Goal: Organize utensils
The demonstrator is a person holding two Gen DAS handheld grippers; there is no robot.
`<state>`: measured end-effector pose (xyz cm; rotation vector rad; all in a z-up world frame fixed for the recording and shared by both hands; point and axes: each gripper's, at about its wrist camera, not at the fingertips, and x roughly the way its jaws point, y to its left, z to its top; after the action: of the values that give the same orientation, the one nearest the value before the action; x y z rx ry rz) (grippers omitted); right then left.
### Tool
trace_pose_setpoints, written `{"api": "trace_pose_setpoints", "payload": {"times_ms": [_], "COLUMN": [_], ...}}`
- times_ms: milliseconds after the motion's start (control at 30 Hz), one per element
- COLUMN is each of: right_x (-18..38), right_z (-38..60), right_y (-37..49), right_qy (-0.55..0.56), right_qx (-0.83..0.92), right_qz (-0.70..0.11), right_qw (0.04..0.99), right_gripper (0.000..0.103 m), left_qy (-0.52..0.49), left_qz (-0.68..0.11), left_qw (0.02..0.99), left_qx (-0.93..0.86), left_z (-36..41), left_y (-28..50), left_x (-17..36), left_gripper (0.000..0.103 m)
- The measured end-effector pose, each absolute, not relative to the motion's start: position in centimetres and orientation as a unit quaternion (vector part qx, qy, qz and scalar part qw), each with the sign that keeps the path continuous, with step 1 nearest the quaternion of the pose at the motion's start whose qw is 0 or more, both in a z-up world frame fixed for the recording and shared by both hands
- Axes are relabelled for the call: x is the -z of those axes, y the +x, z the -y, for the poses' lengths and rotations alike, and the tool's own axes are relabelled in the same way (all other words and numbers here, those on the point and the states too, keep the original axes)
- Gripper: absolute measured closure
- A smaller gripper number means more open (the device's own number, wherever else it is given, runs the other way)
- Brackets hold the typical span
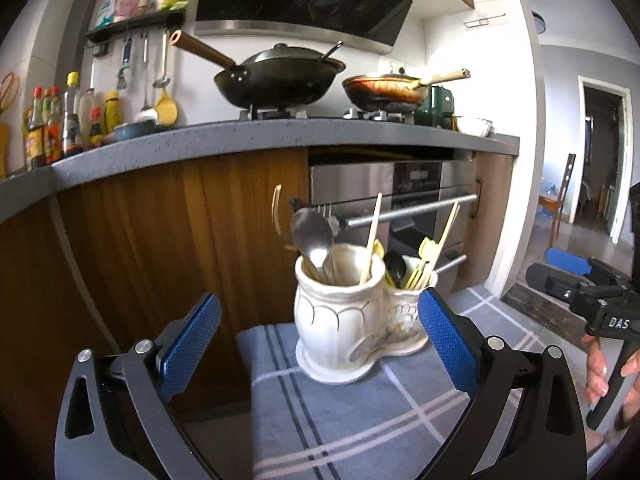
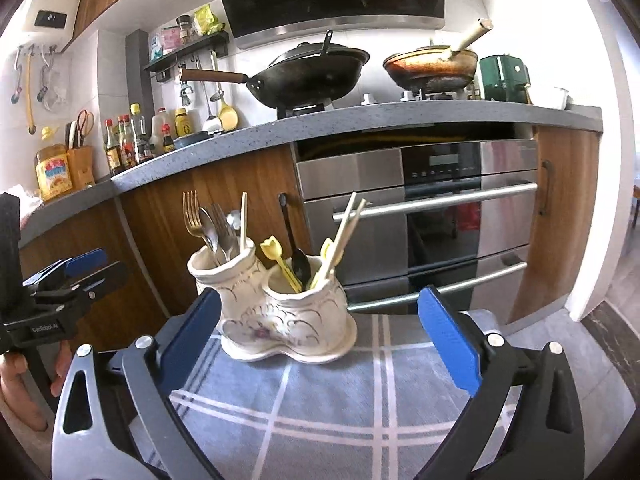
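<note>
The left gripper (image 1: 320, 344) has its jaws spread wide, empty; the white ceramic two-cup utensil holder (image 2: 280, 316) stands on the blue checked cloth (image 2: 340, 412); the right gripper (image 2: 320, 340) is spread too

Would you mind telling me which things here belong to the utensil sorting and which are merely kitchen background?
Part of the job:
- ceramic holder
- metal forks and spoons
- chopsticks
- yellow tulip picks
- black spoon

Just lying about:
- black wok
- brown pan
- sauce bottles
- oven
</note>
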<state>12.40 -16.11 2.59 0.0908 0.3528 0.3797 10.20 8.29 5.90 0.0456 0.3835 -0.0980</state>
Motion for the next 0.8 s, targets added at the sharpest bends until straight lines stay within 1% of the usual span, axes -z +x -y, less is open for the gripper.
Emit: {"api": "trace_pose_setpoints", "payload": {"times_ms": [100, 367, 800], "right_x": [-1.9, -0.2, 0.5], "right_z": [16.0, 15.6, 15.7], "right_y": [12.0, 12.3, 12.5], "right_qy": [0.030, 0.020, 0.023], "right_qx": [-0.174, -0.169, -0.169], "right_qz": [-0.162, -0.167, -0.167], "right_qw": [0.971, 0.971, 0.971], "right_gripper": [0.006, 0.006, 0.006], "left_qy": [0.018, 0.012, 0.031], "left_qz": [-0.198, -0.207, -0.197], "left_qw": [0.979, 0.978, 0.980], "left_qx": [0.047, 0.034, 0.021], "left_z": [-8.1, -7.9, -7.7], "left_y": [10.2, 10.4, 10.5], "left_x": [-5.0, -3.2, -2.6], "left_gripper": [0.005, 0.005, 0.005]}}
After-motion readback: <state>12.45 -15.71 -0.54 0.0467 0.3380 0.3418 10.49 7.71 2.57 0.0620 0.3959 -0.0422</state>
